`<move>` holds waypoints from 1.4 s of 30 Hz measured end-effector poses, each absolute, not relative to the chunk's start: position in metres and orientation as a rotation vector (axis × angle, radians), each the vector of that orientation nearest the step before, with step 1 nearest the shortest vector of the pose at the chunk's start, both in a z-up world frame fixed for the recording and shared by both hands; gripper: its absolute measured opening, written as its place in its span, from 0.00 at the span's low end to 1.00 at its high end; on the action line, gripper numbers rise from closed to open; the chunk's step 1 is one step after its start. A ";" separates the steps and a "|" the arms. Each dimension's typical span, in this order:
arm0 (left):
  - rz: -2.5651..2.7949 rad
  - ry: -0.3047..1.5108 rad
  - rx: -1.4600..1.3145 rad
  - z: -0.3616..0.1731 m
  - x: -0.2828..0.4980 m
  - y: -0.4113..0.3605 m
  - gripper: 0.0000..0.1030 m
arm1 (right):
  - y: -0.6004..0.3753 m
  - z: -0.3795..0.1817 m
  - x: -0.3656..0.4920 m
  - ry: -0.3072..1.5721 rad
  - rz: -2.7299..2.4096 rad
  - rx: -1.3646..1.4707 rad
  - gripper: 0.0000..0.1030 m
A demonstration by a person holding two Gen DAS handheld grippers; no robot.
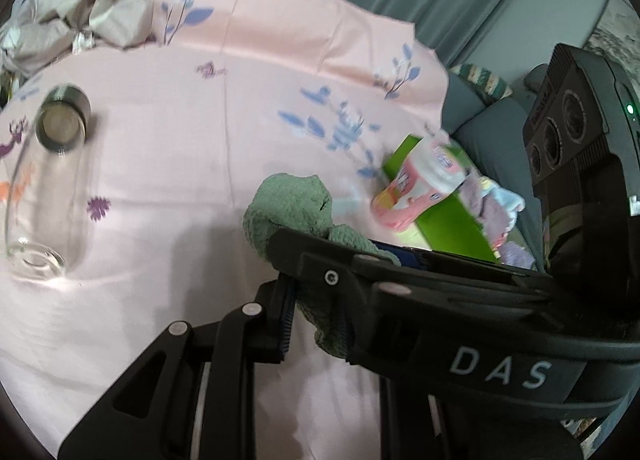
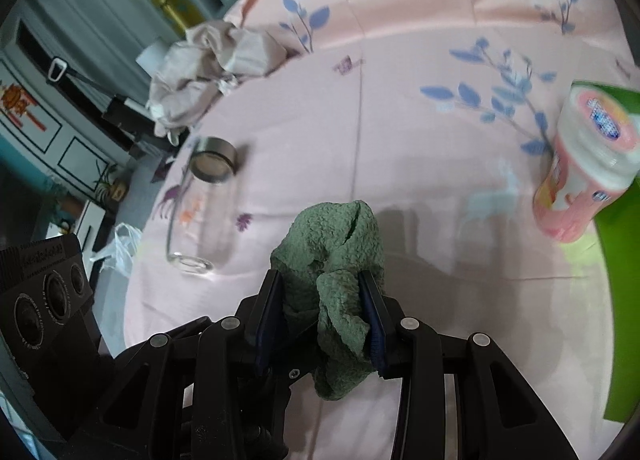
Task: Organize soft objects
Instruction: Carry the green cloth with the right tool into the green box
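Note:
A green fuzzy cloth [image 2: 332,244] is bunched between the blue pads [image 2: 370,296] of my right gripper [image 2: 320,288], which is shut on it above the pink bedsheet [image 2: 400,132]. In the left wrist view the same green cloth [image 1: 292,204] sits in front, with the right gripper's black body crossing over it. My left gripper [image 1: 316,280] has one blue pad [image 1: 287,318] against the cloth; its other finger is hidden. A crumpled beige cloth [image 1: 80,20] lies at the far left; it also shows in the right wrist view [image 2: 208,64].
A clear glass bottle with a metal cap [image 1: 52,180] lies on the sheet at left. A pink snack canister [image 2: 588,164] leans on a green box [image 2: 620,300] at right. Lilac and blue soft items [image 1: 496,204] lie in the box.

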State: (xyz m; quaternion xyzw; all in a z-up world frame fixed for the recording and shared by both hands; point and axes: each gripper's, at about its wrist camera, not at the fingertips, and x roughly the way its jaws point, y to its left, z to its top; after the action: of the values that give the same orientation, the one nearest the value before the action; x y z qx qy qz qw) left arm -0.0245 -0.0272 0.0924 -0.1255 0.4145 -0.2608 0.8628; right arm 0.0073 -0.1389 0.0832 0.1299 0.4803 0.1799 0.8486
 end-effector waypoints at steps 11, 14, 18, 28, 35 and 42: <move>-0.704 0.659 -0.217 0.151 -0.047 -0.064 0.14 | -0.170 0.149 -0.036 0.799 0.321 0.257 0.40; -0.753 0.630 -0.174 0.166 -0.048 -0.092 0.15 | -0.194 0.162 -0.043 0.747 0.279 0.267 0.40; -0.821 0.607 -0.111 0.180 -0.052 -0.130 0.15 | -0.235 0.176 -0.056 0.678 0.214 0.325 0.40; -0.985 0.663 0.033 0.184 -0.053 -0.235 0.15 | -0.338 0.175 -0.088 0.594 0.002 0.510 0.40; -1.005 0.788 0.072 0.157 -0.045 -0.280 0.15 | -0.385 0.150 -0.087 0.648 -0.077 0.632 0.40; -0.966 0.898 0.106 0.130 -0.037 -0.305 0.15 | -0.409 0.120 -0.076 0.742 -0.124 0.704 0.40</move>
State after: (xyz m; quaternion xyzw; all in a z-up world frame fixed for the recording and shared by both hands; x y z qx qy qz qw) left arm -0.0367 -0.3052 0.1301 0.0490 0.4169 -0.4485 0.7891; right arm -0.0758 -0.4090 0.1200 0.3368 0.3549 -0.0594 0.8701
